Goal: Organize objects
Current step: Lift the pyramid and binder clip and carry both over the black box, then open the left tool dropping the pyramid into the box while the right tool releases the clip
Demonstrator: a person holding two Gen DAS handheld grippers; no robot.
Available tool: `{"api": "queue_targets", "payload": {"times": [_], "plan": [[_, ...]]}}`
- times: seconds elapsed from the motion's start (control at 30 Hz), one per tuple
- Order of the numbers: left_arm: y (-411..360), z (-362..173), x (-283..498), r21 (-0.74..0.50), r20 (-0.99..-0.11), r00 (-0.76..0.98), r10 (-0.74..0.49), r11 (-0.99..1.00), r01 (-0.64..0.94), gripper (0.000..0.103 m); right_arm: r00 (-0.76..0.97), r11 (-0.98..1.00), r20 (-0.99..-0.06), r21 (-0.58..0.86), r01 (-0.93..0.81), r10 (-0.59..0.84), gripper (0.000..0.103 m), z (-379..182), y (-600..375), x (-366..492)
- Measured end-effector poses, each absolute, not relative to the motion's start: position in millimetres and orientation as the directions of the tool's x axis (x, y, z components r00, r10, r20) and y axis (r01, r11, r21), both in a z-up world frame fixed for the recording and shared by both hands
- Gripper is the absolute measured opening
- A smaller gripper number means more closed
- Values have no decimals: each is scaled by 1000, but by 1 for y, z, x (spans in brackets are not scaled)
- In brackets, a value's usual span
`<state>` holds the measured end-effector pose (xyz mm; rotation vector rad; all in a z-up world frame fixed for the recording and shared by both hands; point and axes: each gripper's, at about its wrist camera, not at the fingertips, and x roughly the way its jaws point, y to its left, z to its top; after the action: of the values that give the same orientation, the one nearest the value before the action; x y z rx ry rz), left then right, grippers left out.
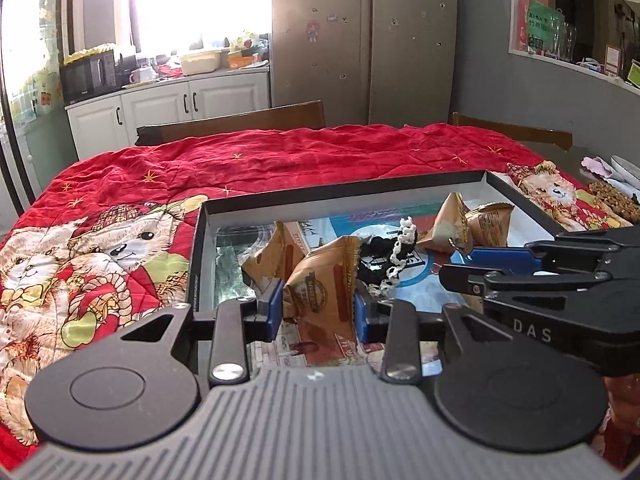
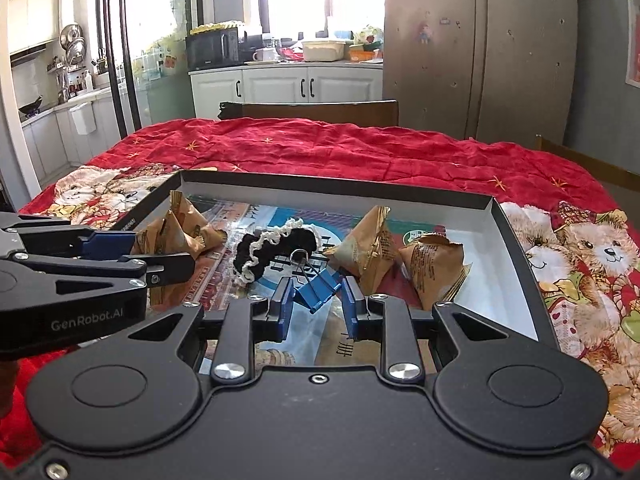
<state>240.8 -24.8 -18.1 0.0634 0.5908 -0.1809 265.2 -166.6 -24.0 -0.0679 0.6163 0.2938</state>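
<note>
A shallow black tray (image 1: 340, 192) lies on the red cloth. My left gripper (image 1: 318, 308) is shut on a brown triangular snack packet (image 1: 320, 280) just above the tray's near left part. My right gripper (image 2: 317, 302) is shut on a blue binder clip (image 2: 316, 290) over the tray's near middle, wire handles pointing away. Other brown packets (image 2: 372, 244) (image 2: 434, 268) (image 2: 180, 224) and a black scrunchie with white lace (image 2: 276, 250) lie in the tray (image 2: 332, 188). Each gripper shows in the other's view: the right gripper (image 1: 460, 264) at the right, the left gripper (image 2: 160, 256) at the left.
A red quilted cloth with teddy bears (image 1: 280, 160) covers the table. Two wooden chair backs (image 1: 240, 124) (image 1: 516, 132) stand at its far side. Plates and a snack bar (image 1: 616, 196) sit at the far right edge. A fridge (image 1: 360, 40) and kitchen cabinets stand behind.
</note>
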Motion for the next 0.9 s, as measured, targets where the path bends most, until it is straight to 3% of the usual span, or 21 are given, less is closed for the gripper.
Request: {"api": "queue_targets", "payload": {"times": [0.9], "plan": [[-30,-31,250,41,-588,797,-140,978,202,41,747,954,-626,-14,-300,226,25,-35,-157,278]]}}
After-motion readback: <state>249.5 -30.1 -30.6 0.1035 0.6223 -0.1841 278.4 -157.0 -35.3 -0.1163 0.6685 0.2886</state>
